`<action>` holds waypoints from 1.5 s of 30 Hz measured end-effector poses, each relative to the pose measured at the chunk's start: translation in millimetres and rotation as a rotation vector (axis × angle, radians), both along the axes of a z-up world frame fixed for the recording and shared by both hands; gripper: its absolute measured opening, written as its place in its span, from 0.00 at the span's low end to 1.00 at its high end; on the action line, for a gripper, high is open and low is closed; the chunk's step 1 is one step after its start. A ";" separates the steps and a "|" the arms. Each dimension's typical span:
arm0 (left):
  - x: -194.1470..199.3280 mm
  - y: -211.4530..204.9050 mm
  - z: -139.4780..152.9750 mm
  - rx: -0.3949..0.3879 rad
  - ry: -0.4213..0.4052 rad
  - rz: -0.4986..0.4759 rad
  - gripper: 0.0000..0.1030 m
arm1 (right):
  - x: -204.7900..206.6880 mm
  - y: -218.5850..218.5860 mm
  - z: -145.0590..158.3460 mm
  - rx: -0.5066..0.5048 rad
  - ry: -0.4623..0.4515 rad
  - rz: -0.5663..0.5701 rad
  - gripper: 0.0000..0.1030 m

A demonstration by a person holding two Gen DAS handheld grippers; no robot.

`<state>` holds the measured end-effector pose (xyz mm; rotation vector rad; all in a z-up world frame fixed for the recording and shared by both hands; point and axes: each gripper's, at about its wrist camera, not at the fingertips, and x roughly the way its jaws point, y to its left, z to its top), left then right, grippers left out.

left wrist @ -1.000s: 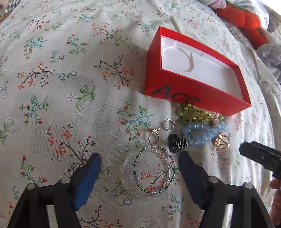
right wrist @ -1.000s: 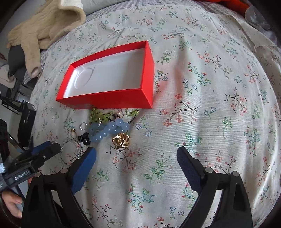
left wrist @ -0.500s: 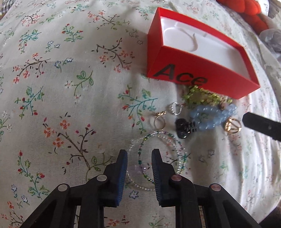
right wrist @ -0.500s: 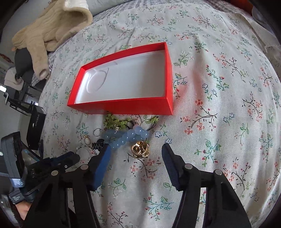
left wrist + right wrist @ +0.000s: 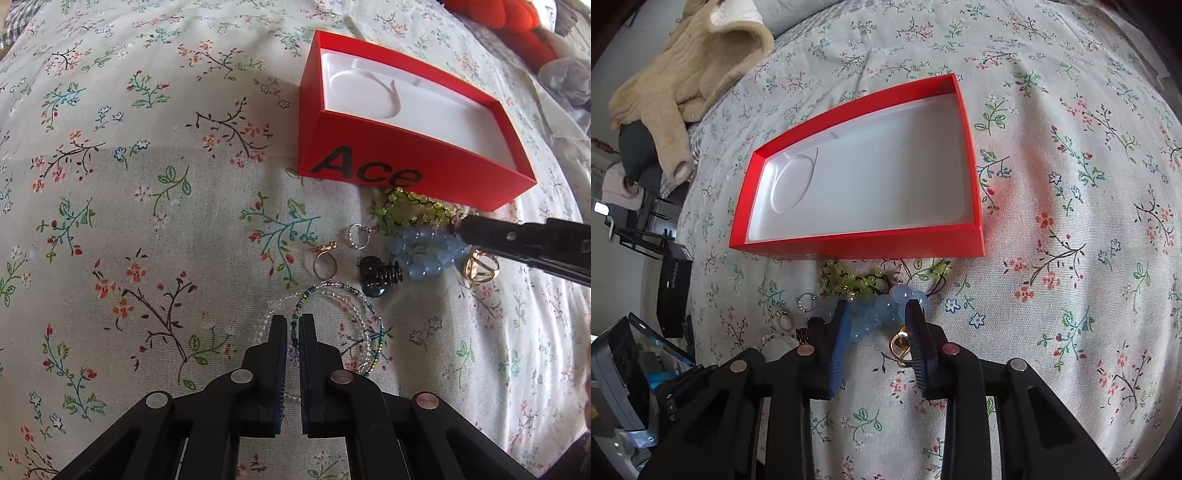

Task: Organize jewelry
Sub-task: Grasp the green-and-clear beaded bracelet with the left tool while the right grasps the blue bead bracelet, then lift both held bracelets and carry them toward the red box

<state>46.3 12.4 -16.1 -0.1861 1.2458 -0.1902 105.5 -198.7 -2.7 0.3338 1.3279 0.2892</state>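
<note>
A red box (image 5: 373, 170) with a white lining lies open on the floral bedspread; it also shows in the right wrist view (image 5: 849, 243). In front of it lie a green bead bracelet (image 5: 406, 212), a blue bead bracelet (image 5: 424, 254), a black hair clip (image 5: 376, 278), a gold ring (image 5: 325, 266), a silver ring (image 5: 356, 236), a gold openwork ring (image 5: 480, 269) and thin seed-bead bracelets (image 5: 351, 295). My left gripper (image 5: 293, 325) is shut on the seed-bead bracelets. My right gripper (image 5: 879, 312) is half closed around the blue bead bracelet (image 5: 886, 306), pads beside it.
A beige knitted garment (image 5: 683, 66) lies at the bed's far left corner. An orange plush (image 5: 517, 22) and grey cloth sit beyond the box. A black box (image 5: 674, 291) and a phone (image 5: 617, 373) are off the bed's left edge.
My left gripper closed from wide open onto the seed-bead bracelets. My right gripper moved forward over the blue bead bracelet and narrowed its jaws around it.
</note>
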 end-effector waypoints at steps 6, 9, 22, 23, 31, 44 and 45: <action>-0.7 1.7 3.5 -0.008 -0.010 -0.001 0.01 | -0.5 -5.1 0.4 0.009 -0.022 -0.014 0.14; -2.6 4.5 8.3 -0.018 -0.022 0.004 0.00 | -2.8 -9.9 4.2 0.024 -0.029 -0.020 0.10; -10.1 5.1 55.6 -0.100 -0.137 0.022 0.00 | -23.2 -20.3 59.3 0.115 -0.156 -0.022 0.09; -9.2 3.6 59.8 -0.105 -0.148 0.020 0.00 | -24.2 -21.4 64.0 0.122 -0.168 -0.022 0.09; 3.8 -16.2 98.0 -0.160 -0.244 0.004 0.00 | -24.1 -30.7 102.8 0.175 -0.270 -0.040 0.00; 24.2 -19.3 90.7 -0.196 -0.244 0.043 0.00 | -4.7 -40.1 48.6 -0.005 -0.067 -0.054 0.16; 22.6 -16.9 85.3 -0.191 -0.230 0.048 0.00 | -2.8 -41.0 39.2 -0.021 -0.038 -0.055 0.18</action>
